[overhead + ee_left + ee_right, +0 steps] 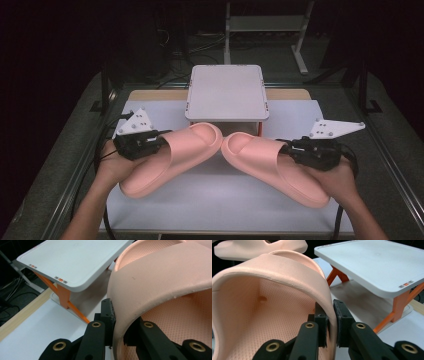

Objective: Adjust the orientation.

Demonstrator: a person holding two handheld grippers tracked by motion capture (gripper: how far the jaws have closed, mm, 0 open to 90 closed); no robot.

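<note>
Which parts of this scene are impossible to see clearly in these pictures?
- Soles of both slippers: high view, left slipper and right slipper show their tops.
- Lower shelf of the white rack: high view, its top covers it.
- Heel of the left slipper: left gripper view, cut off by the edge.
- Room behind the table: too dark.

My left gripper (162, 141) sits at the near left, held in my left hand (114, 165), its nose pointing right and slightly far. Its jaws are clamped tight on a slipper strap (160, 287), one pad on each face. My right gripper (286, 148) mirrors it at the near right, cradled in my right hand (336, 179), pointing left, jaws pinched on its own strap (294, 280). Both forearms come in from the near edge, angled outward.
</note>
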